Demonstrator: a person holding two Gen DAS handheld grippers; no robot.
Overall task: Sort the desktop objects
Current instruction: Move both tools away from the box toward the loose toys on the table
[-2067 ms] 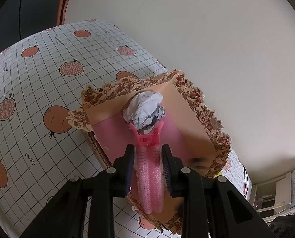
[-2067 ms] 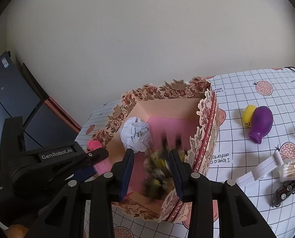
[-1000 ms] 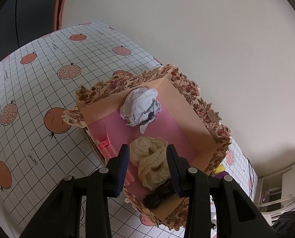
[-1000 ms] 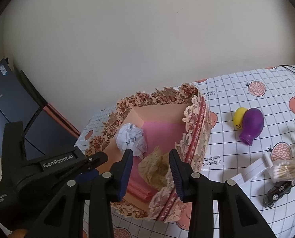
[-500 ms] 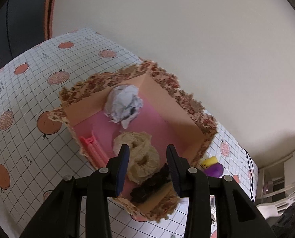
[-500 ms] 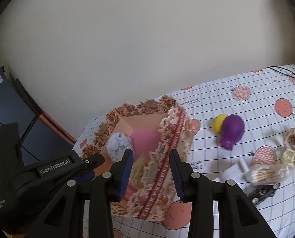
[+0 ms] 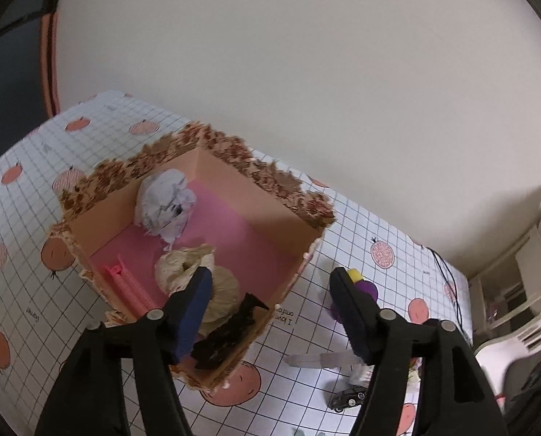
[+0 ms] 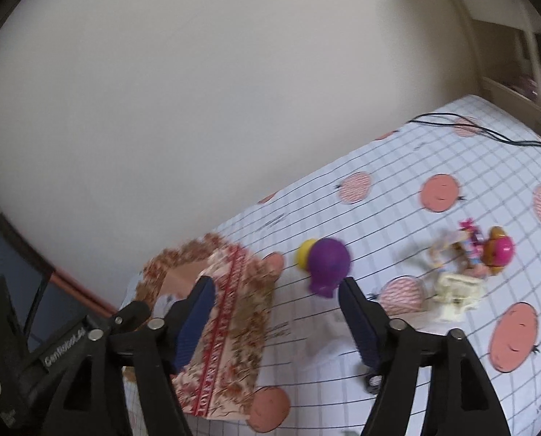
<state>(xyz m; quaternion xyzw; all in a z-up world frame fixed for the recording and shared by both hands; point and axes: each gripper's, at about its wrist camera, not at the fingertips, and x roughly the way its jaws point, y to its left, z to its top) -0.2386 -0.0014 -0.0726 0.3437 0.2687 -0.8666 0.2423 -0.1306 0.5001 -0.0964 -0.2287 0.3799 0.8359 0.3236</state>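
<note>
Two grippers spread, holding nothing | purple toy (image 8: 327, 267) just ahead of my right gripper (image 8: 276, 318), neck toward me | right arm nearer than left gripper (image 7: 270, 309) over the box (image 7: 281, 214)

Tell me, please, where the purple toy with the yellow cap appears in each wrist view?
Left wrist: purple toy shows right of centre, partly hidden behind the right jaw.
Right wrist: purple toy lies centre, in full view between the open jaws.
Shared landmark: floral box, to its left in both.

- Bare pink floor (image 7: 234, 225) shows along the box's far side.
- Paper ball (image 7: 165, 203), cream scrunchie (image 7: 197, 272), pink clip (image 7: 128, 285), black clip (image 7: 230, 330) crowd its near half.
</note>
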